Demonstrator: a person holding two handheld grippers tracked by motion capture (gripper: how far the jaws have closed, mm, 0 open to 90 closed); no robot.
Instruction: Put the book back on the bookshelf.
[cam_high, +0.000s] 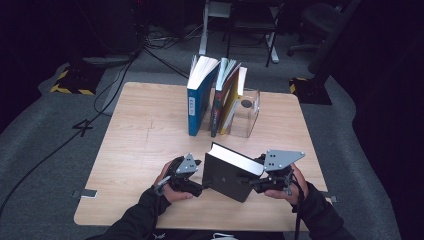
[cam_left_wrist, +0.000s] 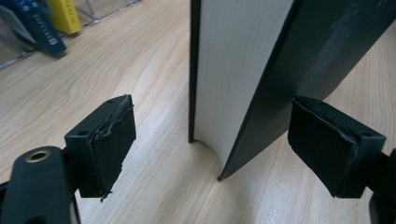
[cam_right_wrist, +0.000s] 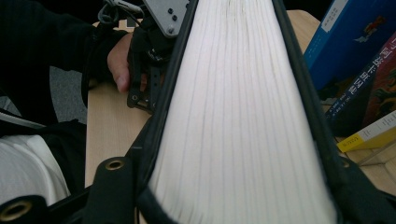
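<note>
One black book (cam_high: 231, 172) stands tilted on the surface (cam_high: 140, 145), clamped by the right gripper (cam_high: 256, 183); the left gripper (cam_high: 200, 186), jaws apart, straddles its corner beside three shelved books (cam_high: 215, 95).

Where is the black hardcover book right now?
In the high view, the black hardcover book stands tilted at the table's near edge, between the left hand-held gripper and right hand-held gripper, in front of the shelved books.

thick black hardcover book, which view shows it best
The high view: the thick black hardcover book shows whole, standing tilted on the table. The left gripper view shows its lower corner; the right gripper view shows its white page edge.
</note>
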